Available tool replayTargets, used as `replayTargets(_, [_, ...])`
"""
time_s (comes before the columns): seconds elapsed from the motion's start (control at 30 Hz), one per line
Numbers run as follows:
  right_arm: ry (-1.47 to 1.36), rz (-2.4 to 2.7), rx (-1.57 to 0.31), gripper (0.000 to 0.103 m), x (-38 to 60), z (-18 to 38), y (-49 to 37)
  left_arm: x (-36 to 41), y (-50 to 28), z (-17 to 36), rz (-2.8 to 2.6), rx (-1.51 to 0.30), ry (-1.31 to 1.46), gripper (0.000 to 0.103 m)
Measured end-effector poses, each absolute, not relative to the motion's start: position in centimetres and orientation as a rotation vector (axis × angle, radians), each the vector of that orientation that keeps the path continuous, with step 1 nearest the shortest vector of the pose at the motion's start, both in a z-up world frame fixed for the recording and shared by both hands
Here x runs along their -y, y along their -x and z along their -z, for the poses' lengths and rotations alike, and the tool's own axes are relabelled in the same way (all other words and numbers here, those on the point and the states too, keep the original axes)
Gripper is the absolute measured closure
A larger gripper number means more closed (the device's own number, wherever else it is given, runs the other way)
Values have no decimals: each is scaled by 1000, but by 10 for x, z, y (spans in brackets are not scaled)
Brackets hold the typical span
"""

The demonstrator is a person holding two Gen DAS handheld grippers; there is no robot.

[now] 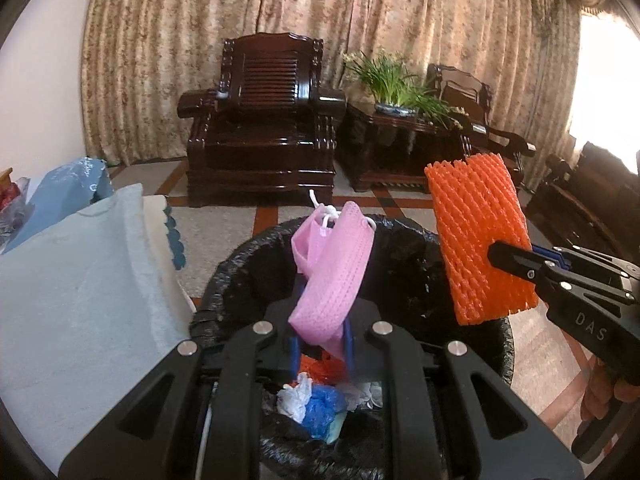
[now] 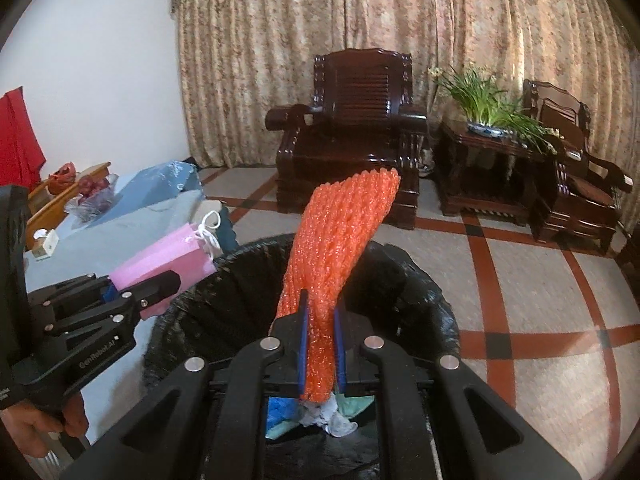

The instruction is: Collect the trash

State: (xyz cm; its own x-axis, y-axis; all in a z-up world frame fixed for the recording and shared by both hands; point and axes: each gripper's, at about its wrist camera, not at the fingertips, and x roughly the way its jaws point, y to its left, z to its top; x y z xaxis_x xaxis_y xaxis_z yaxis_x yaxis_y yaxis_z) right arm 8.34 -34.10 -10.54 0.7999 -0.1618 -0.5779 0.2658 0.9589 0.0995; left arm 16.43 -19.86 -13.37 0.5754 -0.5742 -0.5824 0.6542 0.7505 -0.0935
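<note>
My left gripper (image 1: 322,340) is shut on a pink face mask (image 1: 334,272) with white ear loops, held above a bin lined with a black bag (image 1: 240,276). My right gripper (image 2: 320,344) is shut on an orange foam fruit net (image 2: 340,240), also held over the bin (image 2: 420,292). In the left wrist view the net (image 1: 476,232) hangs at the right with the right gripper (image 1: 504,258) clamped on it. In the right wrist view the mask (image 2: 168,256) and left gripper (image 2: 160,284) are at the left. Crumpled white and blue trash (image 1: 316,400) lies inside the bin.
A table with a light blue cloth (image 1: 80,280) stands left of the bin, with a blue bag (image 2: 164,184) and small items on it. Dark wooden armchairs (image 1: 264,120), a side table with a plant (image 1: 392,92) and curtains stand beyond on a tiled floor.
</note>
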Motion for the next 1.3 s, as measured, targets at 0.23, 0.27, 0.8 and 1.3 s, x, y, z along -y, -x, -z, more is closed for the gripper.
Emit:
replayTargets(0.23, [-186,250,-642,93,354,124,-88,214,-176,147,730,-658,-156,85])
replayTargets(0.27, [-187,251,-645,93,356,125,-89,216,-178,149,731,-666,-158,84])
replayTargets(0.8, [-188,276,-707,63,366,150,-97,217,-182,157,764,-704,-148,39])
replayTargets(1.3, [-192,257,-616,6,341,110,-71,145,-167,117,655,-644,-108,12])
